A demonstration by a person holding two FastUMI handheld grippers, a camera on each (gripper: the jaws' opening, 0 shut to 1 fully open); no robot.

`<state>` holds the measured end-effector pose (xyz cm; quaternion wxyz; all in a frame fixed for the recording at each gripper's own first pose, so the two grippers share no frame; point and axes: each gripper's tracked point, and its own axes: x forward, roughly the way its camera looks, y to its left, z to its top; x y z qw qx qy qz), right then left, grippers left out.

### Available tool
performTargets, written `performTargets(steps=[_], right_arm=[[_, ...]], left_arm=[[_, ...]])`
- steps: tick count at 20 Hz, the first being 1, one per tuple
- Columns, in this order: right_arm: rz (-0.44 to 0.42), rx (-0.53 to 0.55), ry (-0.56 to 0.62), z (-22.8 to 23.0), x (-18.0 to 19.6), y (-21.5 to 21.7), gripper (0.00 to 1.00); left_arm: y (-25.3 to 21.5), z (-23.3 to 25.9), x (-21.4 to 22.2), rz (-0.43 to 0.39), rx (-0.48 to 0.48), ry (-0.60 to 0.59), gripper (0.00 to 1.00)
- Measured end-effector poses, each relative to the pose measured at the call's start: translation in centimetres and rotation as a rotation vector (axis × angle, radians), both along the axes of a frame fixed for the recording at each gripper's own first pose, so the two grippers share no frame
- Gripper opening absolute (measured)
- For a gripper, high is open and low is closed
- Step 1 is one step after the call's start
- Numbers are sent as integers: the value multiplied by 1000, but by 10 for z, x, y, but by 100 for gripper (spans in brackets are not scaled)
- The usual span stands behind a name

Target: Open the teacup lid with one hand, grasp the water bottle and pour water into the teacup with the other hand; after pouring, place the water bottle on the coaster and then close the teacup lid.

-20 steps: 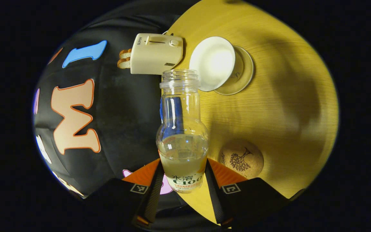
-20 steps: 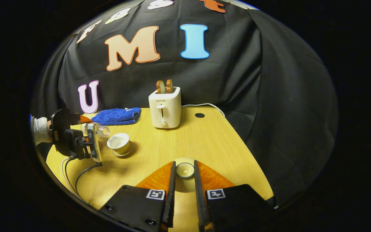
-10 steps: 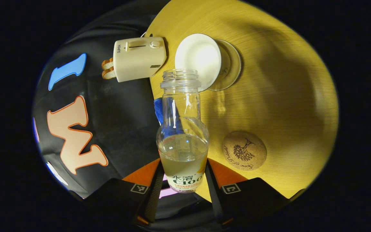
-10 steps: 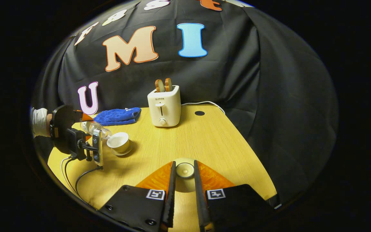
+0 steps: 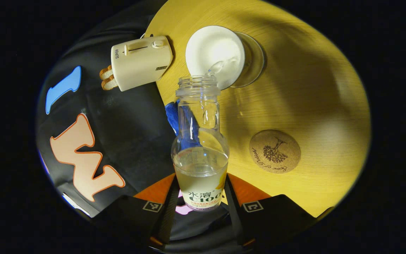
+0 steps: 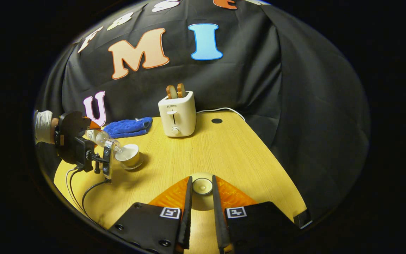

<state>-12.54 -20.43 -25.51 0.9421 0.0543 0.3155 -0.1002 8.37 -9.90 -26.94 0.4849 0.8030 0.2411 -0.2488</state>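
My left gripper (image 5: 199, 197) is shut on the clear water bottle (image 5: 200, 151), which is tipped so its open mouth sits over the white teacup (image 5: 214, 55). A thin stream of water runs from the mouth into the cup. The cup stands uncovered on its glass saucer (image 5: 252, 63). A round cork coaster (image 5: 274, 151) lies bare on the table beside the bottle. In the right gripper view, my right gripper (image 6: 202, 187) is shut on the knob of the white teacup lid (image 6: 202, 186), held over the table. The left gripper (image 6: 79, 144), bottle (image 6: 105, 139) and teacup (image 6: 128, 154) appear at far left there.
A cream toaster (image 6: 177, 113) with two bread slices stands at the back of the yellow wooden table (image 6: 203, 151), its cord trailing right. A folded blue towel (image 6: 128, 127) lies behind the teacup. A gloved hand (image 6: 42, 121) holds the left gripper. Cables (image 6: 83, 187) hang below it.
The bottle has tilted further toward the teacup and water has begun to stream into the cup. The right gripper with the lid has barely moved.
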Motion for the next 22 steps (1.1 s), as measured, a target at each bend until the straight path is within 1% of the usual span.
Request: performTargets(steps=[3,8,13,16,20,22], right_arm=[[-5,9,2,-4,1,-1,32],[1,12,-1,-6,4,0,32],[21,17,0,-8,8,5,32],[32,19,0,-10,10,9,32],[39,22,-3,-9,12,12,32],[39,23,-2,-10,13,12,32]], left_arm=[[-1,6,3,-26,51,-8,67],[0,13,6,-43,119,-12,67],[2,22,8,-33,196,-11,67],[4,24,8,-31,221,-8,67],[-2,44,8,-62,275,-25,68],[-7,52,10,-70,292,-31,67]])
